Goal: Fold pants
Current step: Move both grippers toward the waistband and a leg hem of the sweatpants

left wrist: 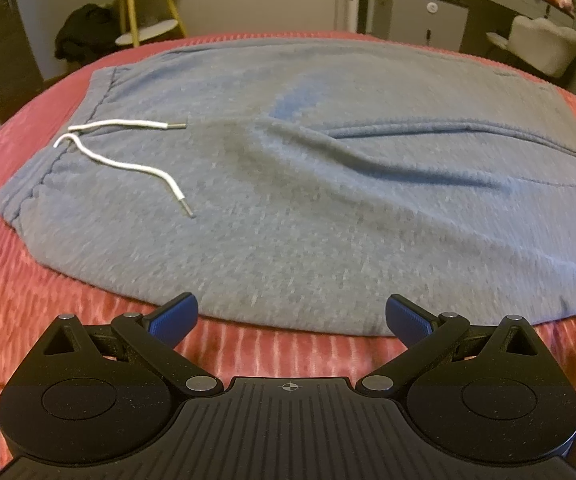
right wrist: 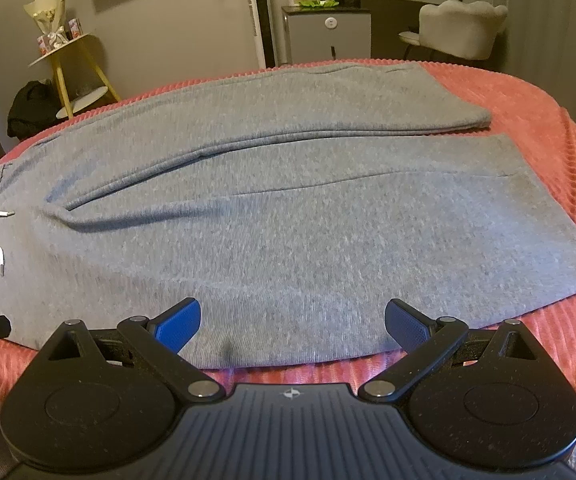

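We look along both handheld grippers at grey pants spread flat on a bed with a ribbed coral-red bedspread, waistband to our left and the two legs running right, side by side. The white drawstring lies loose on the fabric near the waistband, its two ends apart. The left gripper hovers at the near edge of the pants by the waist end, its blue-padded fingers spread wide and holding nothing. The right gripper sits further along the near leg, also spread wide and empty — its tips hang over the cloth's near edge, though we cannot tell if they touch it. Behind the bed stand a yellow-legged side table, a grey cabinet and a pale upholstered chair.
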`<state>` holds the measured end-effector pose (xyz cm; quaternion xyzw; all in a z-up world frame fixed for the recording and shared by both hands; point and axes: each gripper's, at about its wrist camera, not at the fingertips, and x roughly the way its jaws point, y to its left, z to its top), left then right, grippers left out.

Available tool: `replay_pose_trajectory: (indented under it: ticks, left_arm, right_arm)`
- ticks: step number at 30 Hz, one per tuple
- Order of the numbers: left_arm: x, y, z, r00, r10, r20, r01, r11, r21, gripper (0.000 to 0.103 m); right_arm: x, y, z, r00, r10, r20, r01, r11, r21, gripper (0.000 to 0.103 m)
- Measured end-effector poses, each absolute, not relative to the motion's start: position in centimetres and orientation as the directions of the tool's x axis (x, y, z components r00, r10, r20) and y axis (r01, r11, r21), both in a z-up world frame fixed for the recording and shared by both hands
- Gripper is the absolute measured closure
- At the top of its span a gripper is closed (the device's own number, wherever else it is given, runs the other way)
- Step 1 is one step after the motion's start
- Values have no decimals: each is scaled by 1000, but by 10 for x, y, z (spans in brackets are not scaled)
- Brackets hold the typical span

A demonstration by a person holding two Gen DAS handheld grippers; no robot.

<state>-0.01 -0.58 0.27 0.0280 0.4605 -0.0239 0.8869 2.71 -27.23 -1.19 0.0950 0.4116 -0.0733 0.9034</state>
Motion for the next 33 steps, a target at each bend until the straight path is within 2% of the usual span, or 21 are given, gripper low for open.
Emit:
replay_pose_trajectory:
  ticks: [19, 25, 28, 33]
  left_arm:
    - [20, -7, -10, 506, -34, -862, 73, 997, 4, 0]
    - [38, -8, -8, 524, -59, -850, 55, 998, -36, 0]
    - [63, -11, -4, 547, -29, -837, -2, 999, -36, 0]
    - [123, -9, 10, 620, 37, -783, -176, 980, -93, 0]
  right_arm:
    - [44, -278, -25, 623, -13, -782, 207, 967, 149, 4]
    - [68, -296, -37, 592, 23, -805, 249, 946, 209, 4]
    - [92, -309, -51, 537, 23, -843, 288, 935, 209, 4]
    - [117, -311, -66, 503, -47, -863, 306, 943, 127, 4]
